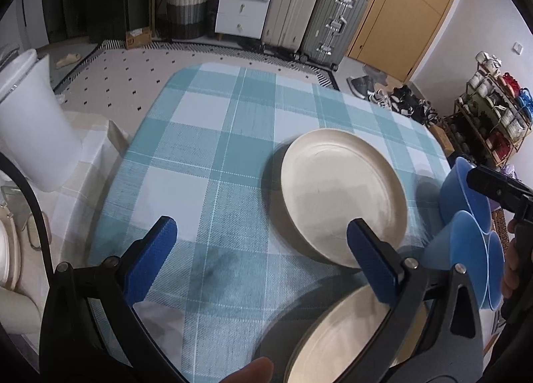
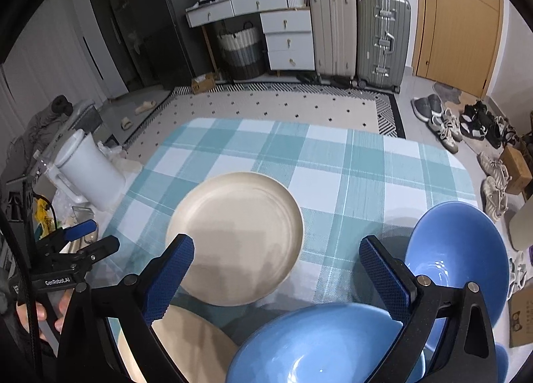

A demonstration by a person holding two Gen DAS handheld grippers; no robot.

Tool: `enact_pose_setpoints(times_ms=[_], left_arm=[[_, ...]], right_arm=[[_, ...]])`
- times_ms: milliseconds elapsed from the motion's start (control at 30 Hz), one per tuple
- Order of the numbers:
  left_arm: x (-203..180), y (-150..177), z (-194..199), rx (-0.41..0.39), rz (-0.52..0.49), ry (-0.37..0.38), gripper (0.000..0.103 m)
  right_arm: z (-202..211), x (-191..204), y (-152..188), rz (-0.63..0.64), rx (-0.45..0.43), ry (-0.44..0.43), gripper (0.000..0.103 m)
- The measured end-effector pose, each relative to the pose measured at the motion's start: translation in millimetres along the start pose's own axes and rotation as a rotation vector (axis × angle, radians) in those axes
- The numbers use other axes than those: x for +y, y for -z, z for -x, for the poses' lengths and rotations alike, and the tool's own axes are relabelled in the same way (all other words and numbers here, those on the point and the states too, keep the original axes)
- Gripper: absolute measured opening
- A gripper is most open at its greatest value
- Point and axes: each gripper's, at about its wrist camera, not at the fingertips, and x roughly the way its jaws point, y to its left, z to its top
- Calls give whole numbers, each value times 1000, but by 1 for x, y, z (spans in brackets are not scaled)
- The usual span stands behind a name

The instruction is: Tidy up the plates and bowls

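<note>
Two cream plates lie on the checked tablecloth: a far plate (image 1: 343, 193) (image 2: 240, 236) mid-table and a near plate (image 1: 346, 339) (image 2: 186, 343) at the front edge. Two blue bowls stand to the right: a far bowl (image 1: 466, 193) (image 2: 456, 256) and a near bowl (image 1: 466, 256) (image 2: 319, 346). My left gripper (image 1: 260, 249) is open and empty, its right finger over the near plate. My right gripper (image 2: 276, 266) is open and empty above the far plate and near bowl; it also shows in the left wrist view (image 1: 499, 188).
The table (image 1: 206, 136) stands on a dotted rug. A white kettle (image 2: 90, 173) sits on a side surface to the left. Suitcases (image 2: 359, 33), white drawers (image 2: 286, 39) and a door stand behind. Shoes (image 2: 466, 126) and a shoe rack (image 1: 493, 116) are at the right.
</note>
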Motion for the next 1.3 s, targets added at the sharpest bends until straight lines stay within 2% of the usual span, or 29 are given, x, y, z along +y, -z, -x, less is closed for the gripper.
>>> enact_pose_setpoints(times_ms=[167, 233, 300, 467, 533, 800, 900, 1100, 1167, 1233, 1300], left_arm=[[-2, -5, -25, 29, 5, -6, 102], [-3, -7, -35, 41, 10, -8, 101], [-4, -8, -47, 57, 10, -13, 99], [-5, -7, -69, 93, -4, -8, 83], [-6, -7, -78, 109, -8, -5, 81], [-7, -5, -99, 145, -4, 19, 70], [-8, -5, -104, 154, -8, 16, 64], [-11, -3, -112, 167, -17, 17, 55], [-13, -2, -113, 175, -17, 18, 50], [-15, -2, -114, 171, -28, 11, 46], [-18, -2, -115, 171, -37, 10, 41]], right_arm=[[-28, -7, -4, 1, 64, 11, 93], [-40, -9, -6, -1, 94, 22, 83], [-51, -11, -7, -3, 122, 24, 78], [-76, -14, -7, -12, 170, 30, 75], [-84, -14, -7, -11, 191, 33, 71], [-106, -12, -4, -4, 246, 35, 70], [-114, -9, -3, 8, 274, 31, 58], [-125, -8, -2, 14, 293, 43, 50], [-127, -9, -2, 14, 299, 48, 46], [-130, -9, -1, 19, 309, 55, 36], [-132, -9, -1, 24, 316, 60, 35]])
